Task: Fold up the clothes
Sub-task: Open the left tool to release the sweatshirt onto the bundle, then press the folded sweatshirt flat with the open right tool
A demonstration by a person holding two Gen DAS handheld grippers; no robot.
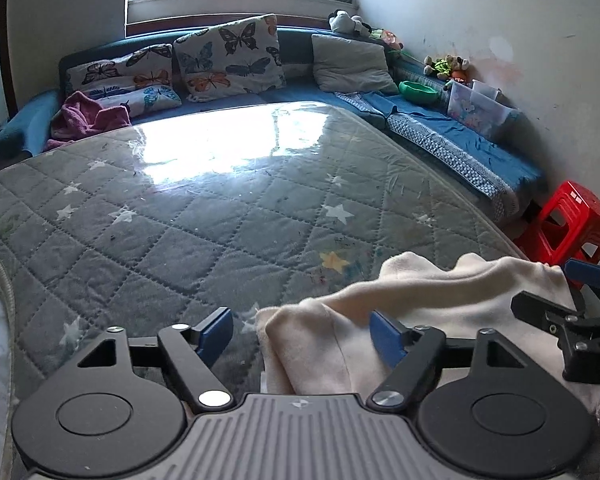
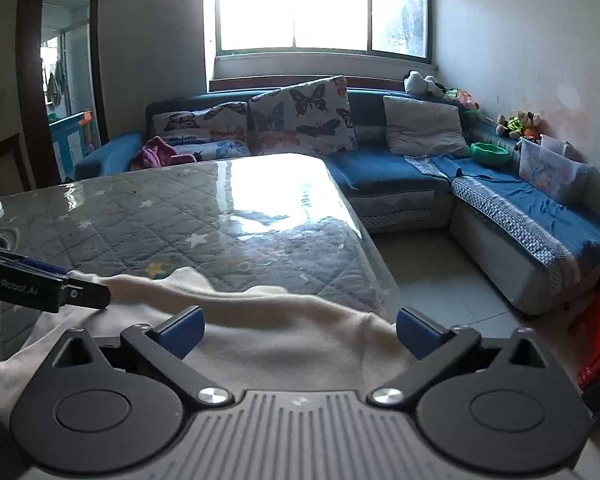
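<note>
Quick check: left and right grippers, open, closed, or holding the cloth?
Left gripper: jaws open, the cream garment lies between them, not clamped.
Right gripper: jaws wide open over the same garment, holding nothing.

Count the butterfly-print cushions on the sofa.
3. One large upright butterfly cushion at the sofa's middle; a second leaning to its left; a third lying flat below that, beside the pink cloth. More may be hidden.

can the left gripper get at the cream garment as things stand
Probably yes. The left gripper stands open right over the near edge of the cream garment on the quilted table, with cloth already between its fingers and nothing in the way. The right gripper is open too, further along the same garment.
</note>
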